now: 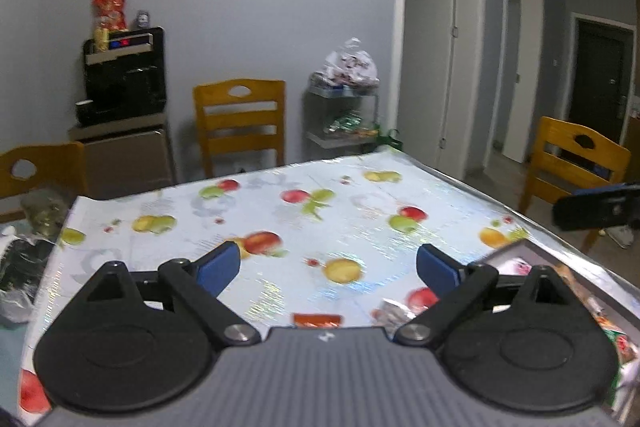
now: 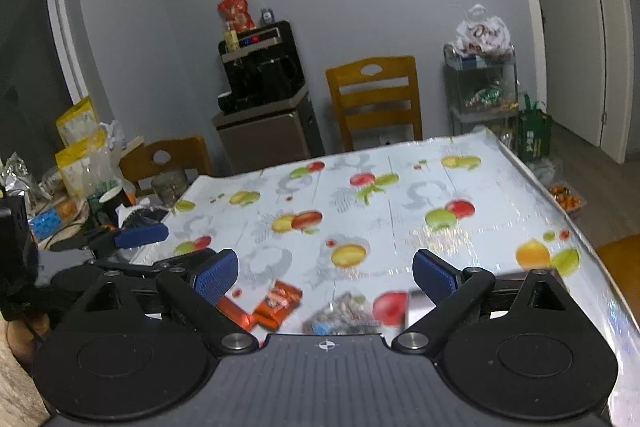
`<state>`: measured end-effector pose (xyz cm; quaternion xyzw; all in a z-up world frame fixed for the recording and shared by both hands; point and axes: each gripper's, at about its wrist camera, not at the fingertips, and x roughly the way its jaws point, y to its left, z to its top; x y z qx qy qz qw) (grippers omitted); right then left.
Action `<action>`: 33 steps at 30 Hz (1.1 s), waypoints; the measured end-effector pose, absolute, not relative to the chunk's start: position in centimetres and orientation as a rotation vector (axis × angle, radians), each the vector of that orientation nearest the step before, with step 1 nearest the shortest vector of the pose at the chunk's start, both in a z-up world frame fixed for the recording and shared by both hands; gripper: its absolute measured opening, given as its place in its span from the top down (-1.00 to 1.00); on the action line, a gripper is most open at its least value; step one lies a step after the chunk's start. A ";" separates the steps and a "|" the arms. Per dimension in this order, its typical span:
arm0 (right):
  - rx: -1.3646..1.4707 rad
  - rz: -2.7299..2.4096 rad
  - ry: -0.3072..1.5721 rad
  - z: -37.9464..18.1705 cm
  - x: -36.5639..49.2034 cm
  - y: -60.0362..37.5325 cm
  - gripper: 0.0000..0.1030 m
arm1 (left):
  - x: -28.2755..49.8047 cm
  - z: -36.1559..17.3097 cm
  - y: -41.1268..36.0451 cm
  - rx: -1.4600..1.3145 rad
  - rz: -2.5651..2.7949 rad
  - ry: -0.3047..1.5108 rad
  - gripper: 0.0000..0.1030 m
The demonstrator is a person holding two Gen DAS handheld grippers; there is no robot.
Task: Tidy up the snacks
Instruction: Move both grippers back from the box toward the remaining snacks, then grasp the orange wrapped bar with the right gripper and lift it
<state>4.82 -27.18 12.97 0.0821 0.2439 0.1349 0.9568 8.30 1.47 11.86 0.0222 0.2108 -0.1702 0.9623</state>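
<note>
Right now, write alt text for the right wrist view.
The right gripper hangs open and empty over a table with a fruit-print cloth, above orange snack packets and a clear bag of snacks. The left gripper shows at the left; a wooden chair stands behind.

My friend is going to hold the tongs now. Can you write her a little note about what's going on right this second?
Left tongs: open, holding nothing, up over the table.
Right tongs: open, holding nothing too.
Snacks: orange packets and a clear bag of mixed bits lie on the tablecloth, just under the right tongs. A box with snacks in it sits at the table's right edge, by the left tongs.
Done: some snacks look to be in the box already.
Left: probably pick up the loose packets and the bag and put them in the box.
</note>
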 end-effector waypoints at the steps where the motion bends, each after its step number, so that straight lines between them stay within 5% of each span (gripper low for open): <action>1: 0.162 0.275 0.491 13.1 5.2 -26.9 -0.88 | 8.6 11.9 2.0 0.039 -0.336 0.426 -0.86; 24: 0.071 0.270 0.702 4.6 12.7 -18.0 -0.86 | 17.0 -0.1 9.4 -0.029 -0.107 0.656 -0.86; 30: -0.067 0.381 0.685 2.9 13.1 -13.2 -0.68 | 16.0 1.3 12.7 -0.084 -0.147 0.620 -0.86; 33: -0.184 0.439 0.688 2.0 13.5 -10.5 -0.42 | 15.8 1.8 14.3 -0.130 -0.121 0.611 -0.84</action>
